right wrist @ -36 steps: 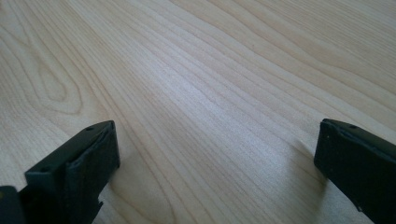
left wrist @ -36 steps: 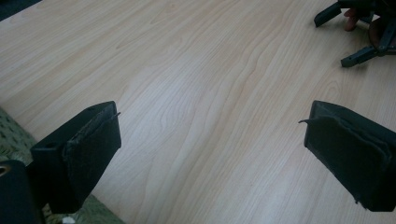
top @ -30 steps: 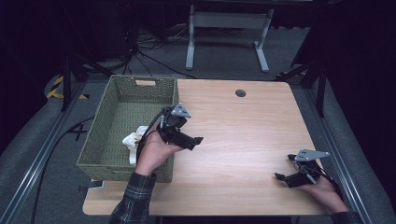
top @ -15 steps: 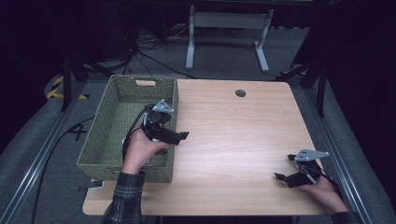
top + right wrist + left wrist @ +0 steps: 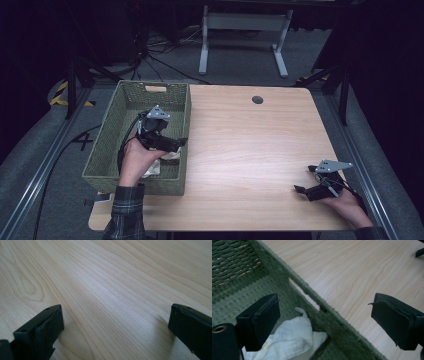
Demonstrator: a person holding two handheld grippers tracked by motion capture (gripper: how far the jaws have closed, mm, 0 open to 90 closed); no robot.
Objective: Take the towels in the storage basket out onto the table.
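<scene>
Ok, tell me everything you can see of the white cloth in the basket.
The white cloth is soft, finely woven fabric, crumpled into loose folds with one corner curled upward. It lies on the floor of the green woven basket, in the near corner against the wall on the table side. The left gripper hangs over it with jaws wide open, straddling the basket wall; neither jaw visibly touches the cloth.
</scene>
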